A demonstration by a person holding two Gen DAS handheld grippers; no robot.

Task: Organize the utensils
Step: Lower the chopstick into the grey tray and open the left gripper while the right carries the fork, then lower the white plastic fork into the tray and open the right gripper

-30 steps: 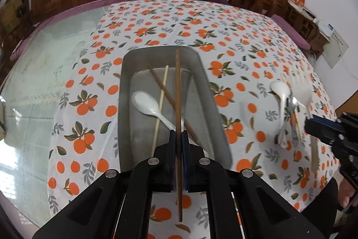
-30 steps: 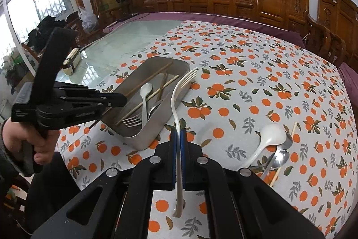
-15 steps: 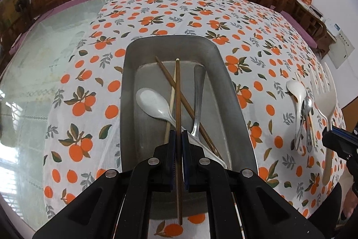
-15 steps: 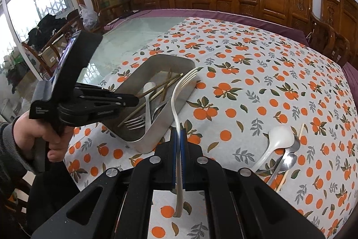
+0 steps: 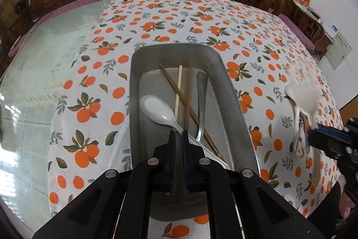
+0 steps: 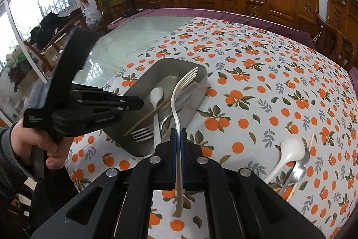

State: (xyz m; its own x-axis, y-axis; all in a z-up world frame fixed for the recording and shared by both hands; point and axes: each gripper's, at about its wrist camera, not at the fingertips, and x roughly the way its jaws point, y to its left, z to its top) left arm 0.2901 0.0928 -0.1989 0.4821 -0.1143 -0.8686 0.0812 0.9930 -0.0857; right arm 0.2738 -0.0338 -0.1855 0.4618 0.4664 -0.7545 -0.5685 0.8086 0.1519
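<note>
I see a white cloth (image 6: 257,86) with orange fruits and green and grey leaves on the pale green glass tabletop (image 6: 138,37). The tray (image 5: 232,109) is grey metal, with a white spoon (image 5: 156,109), a dark brown chopstick (image 5: 179,91) and a pale tan chopstick (image 5: 179,86) inside. My black fingers (image 6: 182,149) have blue pads, and the fork (image 6: 176,104) I hold is white.

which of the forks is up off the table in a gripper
The white plastic fork, clamped by its handle in the right hand-held gripper with tines over the metal tray. The other, a metal fork, lies inside the tray.
</note>
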